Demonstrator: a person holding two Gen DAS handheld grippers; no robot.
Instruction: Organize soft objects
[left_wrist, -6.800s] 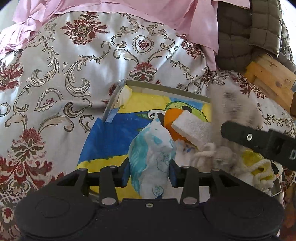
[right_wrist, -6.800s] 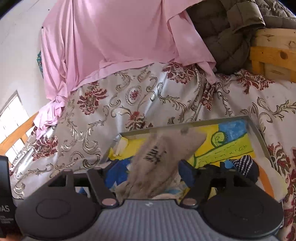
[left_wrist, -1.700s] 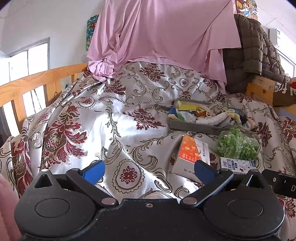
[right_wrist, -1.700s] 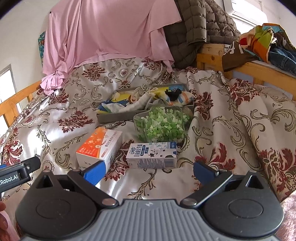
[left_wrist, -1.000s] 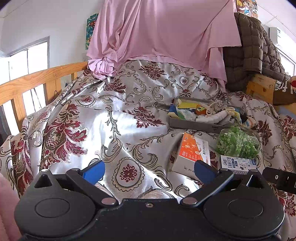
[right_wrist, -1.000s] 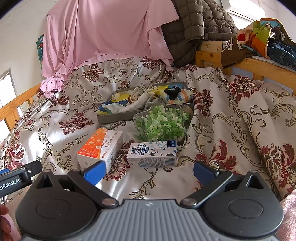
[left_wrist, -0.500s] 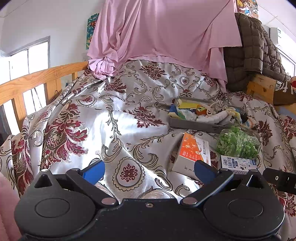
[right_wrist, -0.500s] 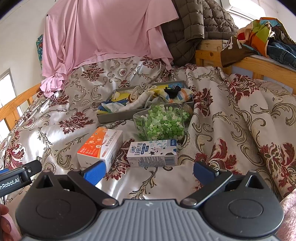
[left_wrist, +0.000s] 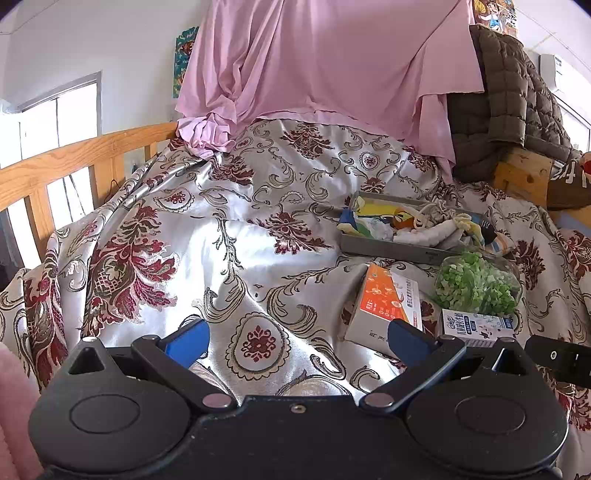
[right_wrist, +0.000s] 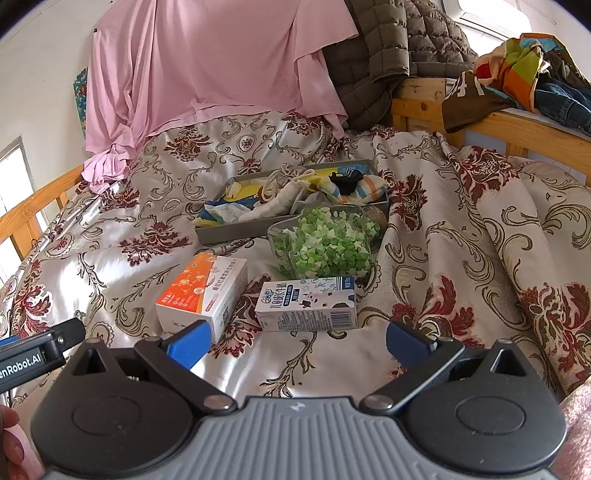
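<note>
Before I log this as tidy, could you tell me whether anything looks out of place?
Mostly tidy. One striped soft item droops over the grey tray's right rim, and the glass container of green pieces sits tilted against it.

1. We find a home bedroom: a bed spread with a silver and maroon floral bedspread (left_wrist: 236, 236) fills both views.
2. A wooden bed rail (left_wrist: 74, 155) runs along the left, with a window (left_wrist: 59, 122) behind it.
3. At the far end, a pink sheet (right_wrist: 207, 62) and an olive quilted jacket (right_wrist: 399, 48) hang.
4. Loose clothes (right_wrist: 524, 74) lie on a wooden frame, far right.
</note>
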